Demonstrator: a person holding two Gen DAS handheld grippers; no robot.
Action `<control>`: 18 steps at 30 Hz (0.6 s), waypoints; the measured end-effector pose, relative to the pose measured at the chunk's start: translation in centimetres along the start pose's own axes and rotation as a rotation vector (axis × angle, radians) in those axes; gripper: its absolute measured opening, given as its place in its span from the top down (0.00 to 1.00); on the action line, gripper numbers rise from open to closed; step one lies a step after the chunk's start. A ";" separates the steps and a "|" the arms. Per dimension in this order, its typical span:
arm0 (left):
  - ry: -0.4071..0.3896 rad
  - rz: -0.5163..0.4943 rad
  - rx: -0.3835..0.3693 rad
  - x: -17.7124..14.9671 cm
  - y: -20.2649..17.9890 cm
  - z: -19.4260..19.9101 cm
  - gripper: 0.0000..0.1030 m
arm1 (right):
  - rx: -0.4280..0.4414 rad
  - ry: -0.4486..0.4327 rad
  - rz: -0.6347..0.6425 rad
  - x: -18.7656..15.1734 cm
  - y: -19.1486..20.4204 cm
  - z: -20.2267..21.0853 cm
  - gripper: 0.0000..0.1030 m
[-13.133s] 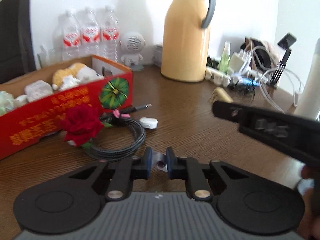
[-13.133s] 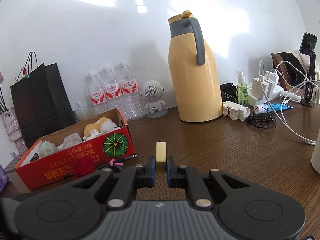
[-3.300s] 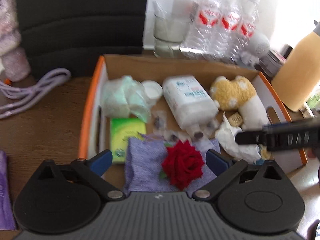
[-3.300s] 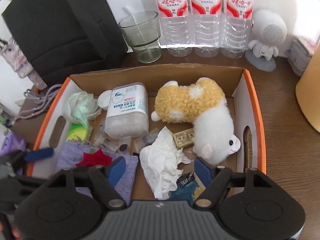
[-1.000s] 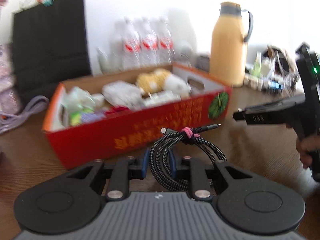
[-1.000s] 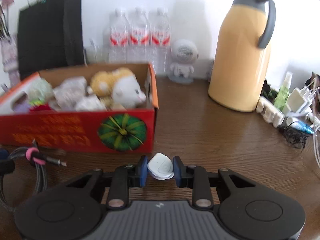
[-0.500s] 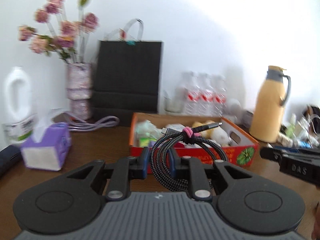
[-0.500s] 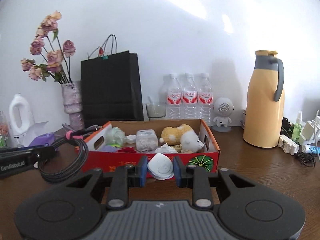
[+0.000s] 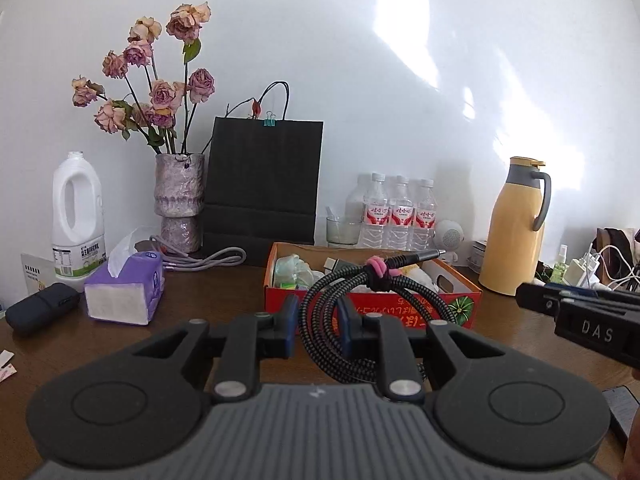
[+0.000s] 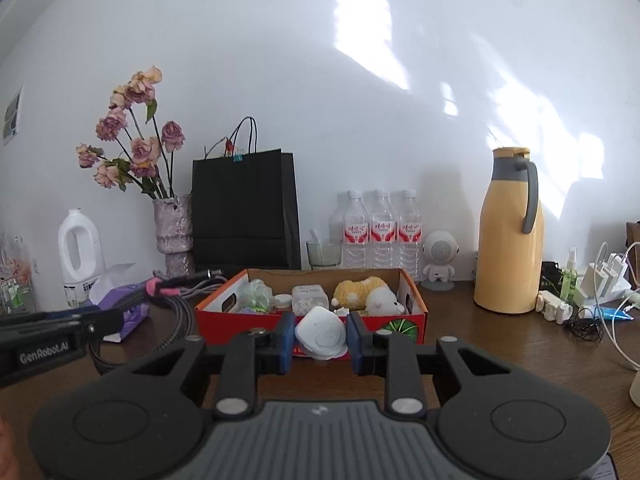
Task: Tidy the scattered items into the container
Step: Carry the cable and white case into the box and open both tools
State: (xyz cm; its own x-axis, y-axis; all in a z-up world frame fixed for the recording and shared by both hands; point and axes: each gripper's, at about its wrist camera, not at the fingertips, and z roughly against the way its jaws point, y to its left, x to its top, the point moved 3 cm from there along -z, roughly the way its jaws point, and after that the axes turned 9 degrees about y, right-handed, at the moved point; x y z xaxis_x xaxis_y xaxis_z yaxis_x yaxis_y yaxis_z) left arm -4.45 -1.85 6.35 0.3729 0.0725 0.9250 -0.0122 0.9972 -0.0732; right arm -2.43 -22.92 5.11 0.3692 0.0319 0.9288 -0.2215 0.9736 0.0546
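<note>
My left gripper (image 9: 318, 322) is shut on a coiled black braided cable (image 9: 352, 304) with a pink tie, held in the air in front of the red cardboard box (image 9: 404, 312). My right gripper (image 10: 320, 338) is shut on a small white rounded case (image 10: 322, 333), also held up in front of the box (image 10: 392, 322). The box holds a plush toy (image 10: 368, 292), a white packet and several small items. In the right wrist view the left gripper and cable (image 10: 160, 320) show at the left. In the left wrist view the right gripper's body (image 9: 588, 326) shows at the right.
Behind the box stand a black paper bag (image 10: 246, 216), three water bottles (image 10: 382, 234), a glass (image 10: 324, 254) and a vase of dried roses (image 9: 178, 204). A yellow thermos (image 10: 510, 236) and chargers with cables (image 10: 600, 284) are right. A purple tissue pack (image 9: 126, 288) and milk jug (image 9: 78, 216) are left.
Both grippers have risen and pulled back from the box, each still holding its item. The view is steadier and the box looks smaller and farther off.
</note>
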 end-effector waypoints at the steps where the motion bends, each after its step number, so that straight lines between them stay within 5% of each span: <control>1: 0.001 0.001 -0.001 0.0 0.0 -0.1 0.79 | -0.001 -0.006 -0.001 0.1 0.0 0.2 0.75; 10: -0.019 -0.012 0.009 2.7 -0.3 -5.0 0.79 | -0.032 -0.036 0.020 2.4 -0.3 -2.9 0.75; 14: -0.013 -0.028 -0.032 6.9 -1.1 -10.8 0.79 | -0.040 -0.024 0.030 5.4 -1.3 -7.3 0.75; 18: 0.120 -0.107 -0.092 10.3 -2.2 -19.9 0.78 | 0.006 0.095 0.021 10.1 -3.6 -15.2 0.75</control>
State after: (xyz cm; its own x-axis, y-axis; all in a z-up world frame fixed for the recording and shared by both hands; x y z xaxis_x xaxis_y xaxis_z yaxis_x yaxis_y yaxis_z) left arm 17.88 -3.63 8.64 0.4760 -0.0419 0.8784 0.1162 0.9931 -0.0155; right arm 15.82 -22.65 8.73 0.4483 0.0743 0.8908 -0.2357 0.9711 0.0376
